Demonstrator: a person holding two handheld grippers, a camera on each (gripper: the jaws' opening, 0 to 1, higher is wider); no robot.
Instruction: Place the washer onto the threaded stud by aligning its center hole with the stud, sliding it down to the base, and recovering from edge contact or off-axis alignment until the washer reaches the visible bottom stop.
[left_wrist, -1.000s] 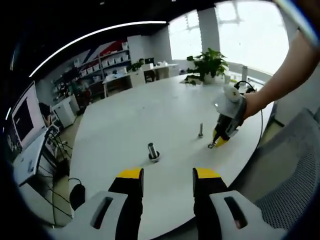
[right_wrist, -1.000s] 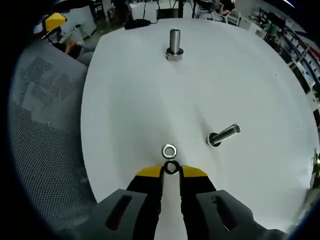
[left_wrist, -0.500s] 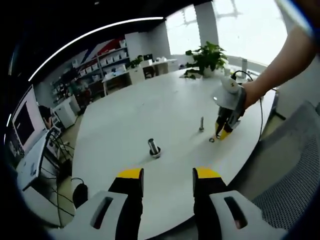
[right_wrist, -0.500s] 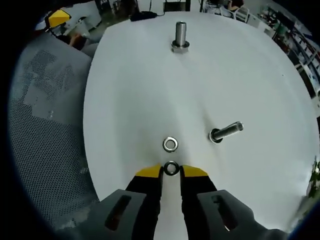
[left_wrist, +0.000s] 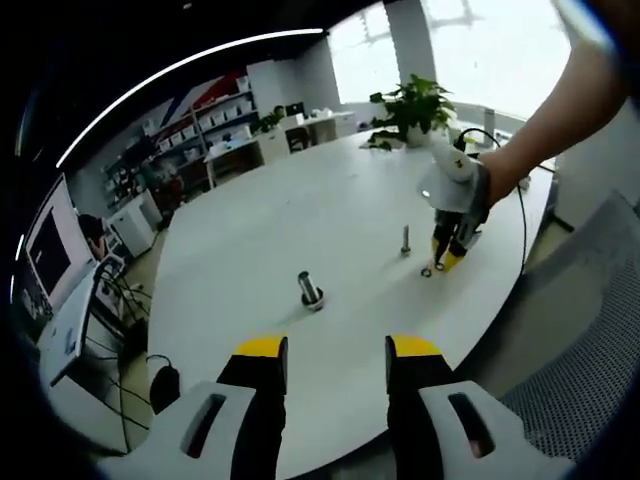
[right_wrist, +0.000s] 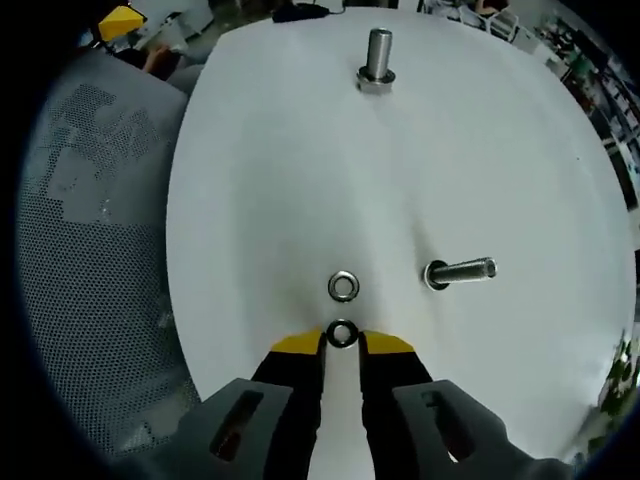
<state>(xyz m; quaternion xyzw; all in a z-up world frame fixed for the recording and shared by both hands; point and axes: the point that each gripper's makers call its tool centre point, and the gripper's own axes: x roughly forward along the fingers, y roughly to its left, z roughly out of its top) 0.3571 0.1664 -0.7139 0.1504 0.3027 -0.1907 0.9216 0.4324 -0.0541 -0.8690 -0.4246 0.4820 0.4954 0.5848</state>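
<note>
In the left gripper view no writing can be read; the shelves at upper left carry boxes too small to make out. The left gripper rises from the bottom edge with its yellow-tipped jaws spread apart and nothing between them, held above the near edge of the round white table. At centre a thick bolt stands upright on the table. Right of centre a thinner stud stands upright, and just beside it the right gripper points steeply down at the tabletop, gripped by a person's hand whose bare forearm runs in from the upper right. A small ring lies on the table at that gripper's tips. A potted plant stands at the table's far side, and a mesh chair fills the lower right.

In the right gripper view no label or lettering shows either. The right gripper comes up from the bottom, jaws pressed close and pinching a washer at their yellow tips. A second washer lies flat on the table just above it, apart from the held one. The stud is right of centre, well clear of both washers. The thick bolt stands near the top edge. The mesh chair covers the left side.
</note>
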